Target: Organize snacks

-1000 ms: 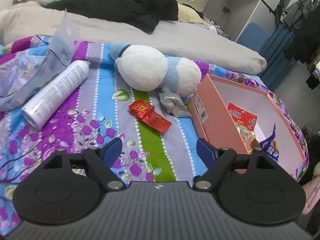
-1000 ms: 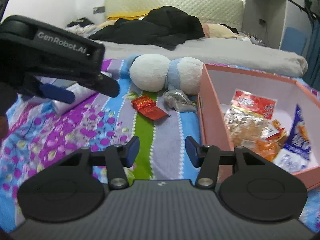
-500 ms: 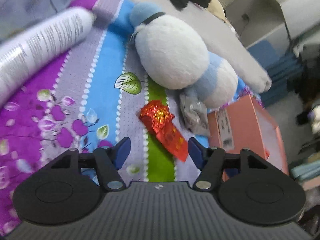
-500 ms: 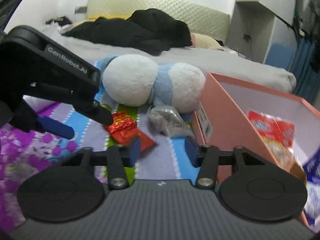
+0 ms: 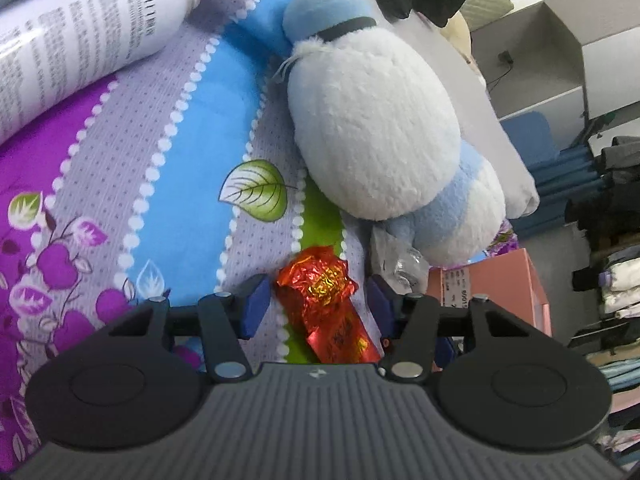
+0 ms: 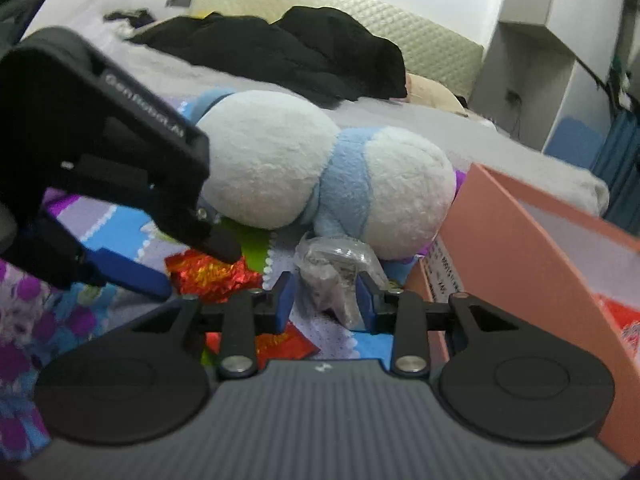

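Note:
A crinkled red foil snack packet (image 5: 320, 300) lies on the flowered bedspread. It sits between the blue fingertips of my left gripper (image 5: 318, 305), whose jaws are closing; a small gap still shows on the right side. A clear plastic snack bag (image 6: 334, 276) lies in front of the plush toy, between the fingers of my right gripper (image 6: 325, 302). Those jaws are closing too, with a gap on the left side. In the right wrist view the left gripper (image 6: 196, 270) reaches in from the left over the red packet (image 6: 208, 276).
A white and blue plush toy (image 5: 372, 128) (image 6: 280, 168) lies just behind both packets. An open pink box (image 6: 500, 216) (image 5: 500, 280) with snack packs inside stands to the right. A white spray can (image 5: 80, 40) lies at the far left. Black clothes (image 6: 280, 52) are piled further back.
Both grippers have come down and forward onto the bedspread, the left one rolling as it went. Each now has a packet between its fingers, and both pairs of jaws stand narrower.

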`<state>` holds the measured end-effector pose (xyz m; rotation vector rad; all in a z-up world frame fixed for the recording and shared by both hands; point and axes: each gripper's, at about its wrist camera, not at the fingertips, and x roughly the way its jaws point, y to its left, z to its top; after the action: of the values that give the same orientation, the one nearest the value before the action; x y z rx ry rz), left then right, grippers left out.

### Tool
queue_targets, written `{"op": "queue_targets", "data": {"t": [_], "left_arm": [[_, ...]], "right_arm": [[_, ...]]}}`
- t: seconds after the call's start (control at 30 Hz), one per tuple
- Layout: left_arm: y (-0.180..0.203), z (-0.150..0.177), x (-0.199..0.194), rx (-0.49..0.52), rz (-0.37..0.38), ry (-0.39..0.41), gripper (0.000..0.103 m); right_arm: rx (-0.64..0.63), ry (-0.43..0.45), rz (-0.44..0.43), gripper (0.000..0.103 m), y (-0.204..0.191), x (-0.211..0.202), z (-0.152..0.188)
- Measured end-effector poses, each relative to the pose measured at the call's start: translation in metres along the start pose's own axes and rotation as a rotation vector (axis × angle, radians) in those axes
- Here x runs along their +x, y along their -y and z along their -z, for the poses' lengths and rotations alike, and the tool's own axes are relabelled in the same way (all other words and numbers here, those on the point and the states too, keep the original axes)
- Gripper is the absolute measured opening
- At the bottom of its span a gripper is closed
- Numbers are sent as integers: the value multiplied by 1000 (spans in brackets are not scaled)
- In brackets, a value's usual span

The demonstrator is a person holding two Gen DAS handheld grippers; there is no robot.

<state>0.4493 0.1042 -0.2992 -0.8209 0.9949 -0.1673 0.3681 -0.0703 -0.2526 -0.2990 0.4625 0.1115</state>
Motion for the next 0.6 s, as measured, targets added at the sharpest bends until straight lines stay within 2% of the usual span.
{"op": "queue_targets", "data": {"t": [0.07, 0.13, 0.2, 0.23, 0.27, 0.3, 0.4, 0.43, 0.6], "left_arm": [[4, -3, 4, 6, -20, -2, 60], [8, -4, 7, 16, -38, 2, 60], [11, -4, 10, 22, -57, 2, 59], [14, -4, 10, 35, -69, 1, 56], [18, -4, 11, 65, -95, -2, 46], [20, -2, 10, 93, -122, -4, 44], [25, 0, 6, 136, -134, -3, 37], [25, 2, 4, 139, -142, 0, 29], [27, 12, -15, 138, -137, 5, 24]], "right_arm": [[-9, -3, 0, 33, -2, 7, 0], [-8, -9, -9, 23, -3, 12, 0], [-11, -17, -6, 20, -2, 14, -1], [-4, -25, -12, 19, -1, 13, -2], [3, -35, -12, 19, 0, 12, -3], [8, -43, -13, 17, 0, 9, -3], [22, -57, -18, 16, 1, 2, -2], [29, -60, -19, 16, 2, 0, -2], [53, -78, -38, 15, 6, -15, -2]]}}
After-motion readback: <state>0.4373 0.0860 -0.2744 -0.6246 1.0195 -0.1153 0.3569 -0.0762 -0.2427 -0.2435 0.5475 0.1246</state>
